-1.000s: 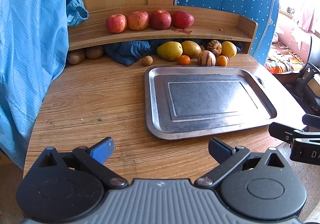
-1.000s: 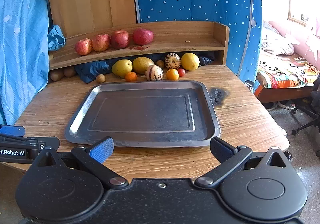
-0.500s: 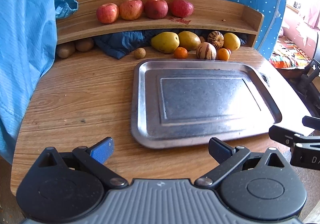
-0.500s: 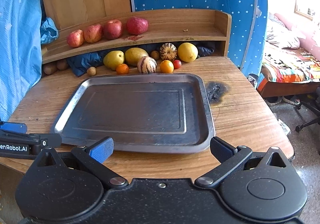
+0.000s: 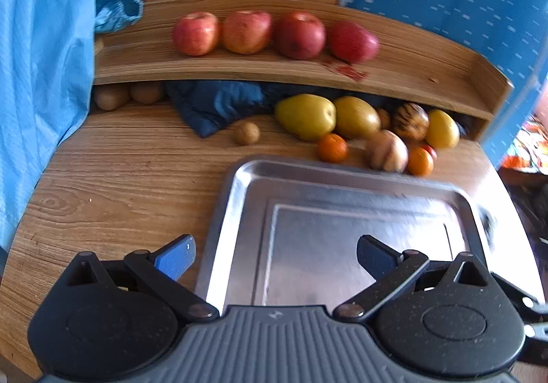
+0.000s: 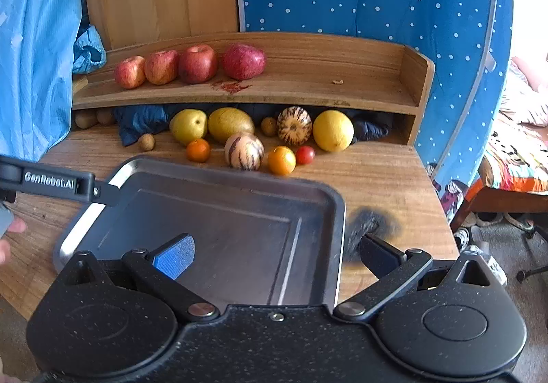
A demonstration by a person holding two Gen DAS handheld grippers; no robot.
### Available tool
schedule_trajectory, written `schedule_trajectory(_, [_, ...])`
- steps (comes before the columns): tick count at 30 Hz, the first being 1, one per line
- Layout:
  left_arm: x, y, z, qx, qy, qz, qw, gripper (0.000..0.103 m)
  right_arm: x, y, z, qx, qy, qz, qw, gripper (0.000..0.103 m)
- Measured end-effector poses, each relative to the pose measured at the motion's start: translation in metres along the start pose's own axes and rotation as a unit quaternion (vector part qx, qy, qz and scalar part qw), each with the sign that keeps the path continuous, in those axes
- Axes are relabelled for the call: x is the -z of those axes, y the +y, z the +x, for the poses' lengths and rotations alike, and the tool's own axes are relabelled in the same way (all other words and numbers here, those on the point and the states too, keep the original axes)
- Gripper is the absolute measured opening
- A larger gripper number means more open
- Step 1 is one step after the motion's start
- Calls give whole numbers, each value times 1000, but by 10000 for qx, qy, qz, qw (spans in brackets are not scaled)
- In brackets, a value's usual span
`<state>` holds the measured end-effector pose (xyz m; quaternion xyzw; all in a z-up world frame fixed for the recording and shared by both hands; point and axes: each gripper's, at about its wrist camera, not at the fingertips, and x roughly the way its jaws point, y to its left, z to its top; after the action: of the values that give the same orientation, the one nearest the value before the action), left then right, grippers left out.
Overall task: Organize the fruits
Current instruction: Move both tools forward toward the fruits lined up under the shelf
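Fruits sit untouched along the back edge of the wooden table (image 6: 376, 174), none yet on the steel tray (image 6: 212, 229), which lies bare in the middle with its long axis running left to right. Since a moment ago we have carried both grippers forward over the tray's near edge, so we judge the first pick is close. Four red apples (image 6: 197, 64) line the raised shelf (image 6: 308, 88) in a row that runs left to right. Below it, a pear (image 6: 188, 125) and a mango (image 6: 230, 124) lie side by side, the mango's long axis roughly parallel to the back edge; right of them are a striped melon (image 6: 294, 125) and a lemon (image 6: 333, 130). Nearer the tray are a second striped fruit (image 6: 244, 151), two oranges (image 6: 281, 160) and a small tomato (image 6: 304, 154). Our left gripper (image 5: 275, 254) hangs over the tray's left edge, fingers spread wide and holding nothing. Our right gripper (image 6: 275, 253) hangs over the tray's right edge, equally wide and empty-handed.
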<state>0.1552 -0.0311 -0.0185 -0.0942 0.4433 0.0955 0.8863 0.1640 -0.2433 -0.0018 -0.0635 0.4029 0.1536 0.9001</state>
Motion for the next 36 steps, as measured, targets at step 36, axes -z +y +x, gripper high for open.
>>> schedule_trajectory(36, [-112, 70, 123, 934, 730, 595, 9912, 92, -89, 116, 134, 3, 588, -349, 9977, 88])
